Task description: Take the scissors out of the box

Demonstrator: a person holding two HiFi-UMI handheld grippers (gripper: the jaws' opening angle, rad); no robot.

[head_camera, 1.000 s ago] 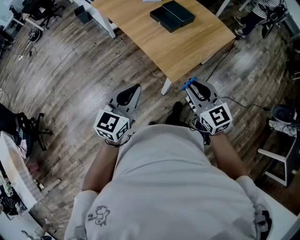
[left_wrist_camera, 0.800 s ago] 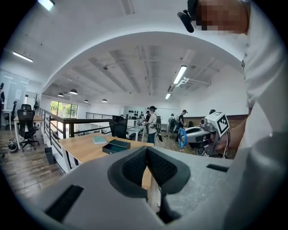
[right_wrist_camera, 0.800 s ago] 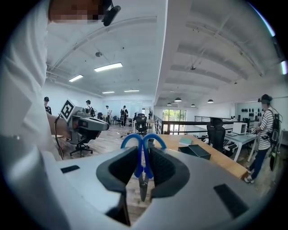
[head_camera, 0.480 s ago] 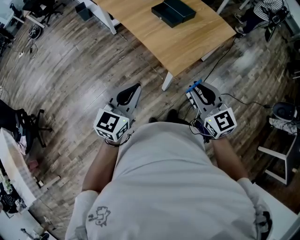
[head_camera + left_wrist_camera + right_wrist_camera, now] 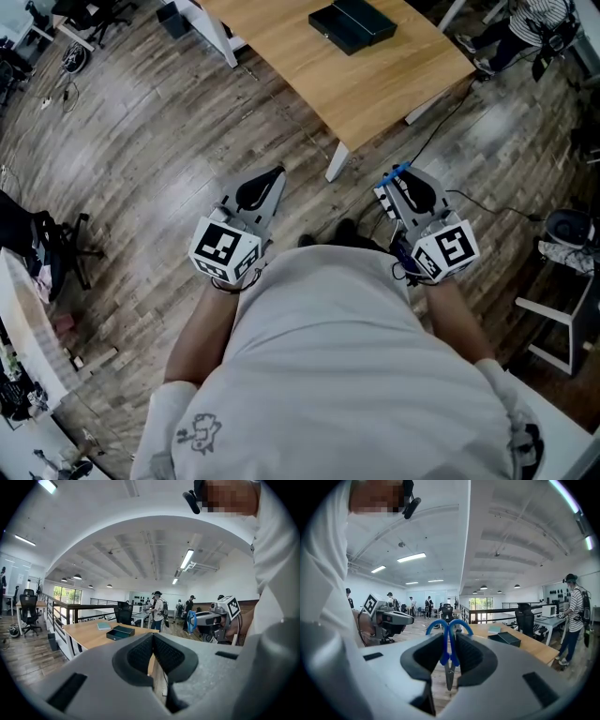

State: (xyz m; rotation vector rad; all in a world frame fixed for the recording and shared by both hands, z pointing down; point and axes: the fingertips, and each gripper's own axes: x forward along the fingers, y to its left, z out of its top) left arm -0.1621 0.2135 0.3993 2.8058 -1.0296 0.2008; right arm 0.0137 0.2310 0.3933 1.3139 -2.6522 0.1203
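Observation:
The blue-handled scissors hang blades down between the pads of my right gripper, which is shut on them; their blue loops stick out past its tip in the head view. My right gripper is held at waist height, short of the wooden table's near corner. The dark box lies on the table, far from both grippers, and also shows in the left gripper view and the right gripper view. My left gripper is shut with nothing in it, its pads touching.
The wooden plank floor spreads out below me. A white table leg and a cable lie just ahead. An office chair stands at the left and a white stool at the right. People stand at desks far behind the table.
My right gripper has drifted slightly to the right with the scissors still in it. The left gripper has barely shifted, and the table sits a little further up in the view.

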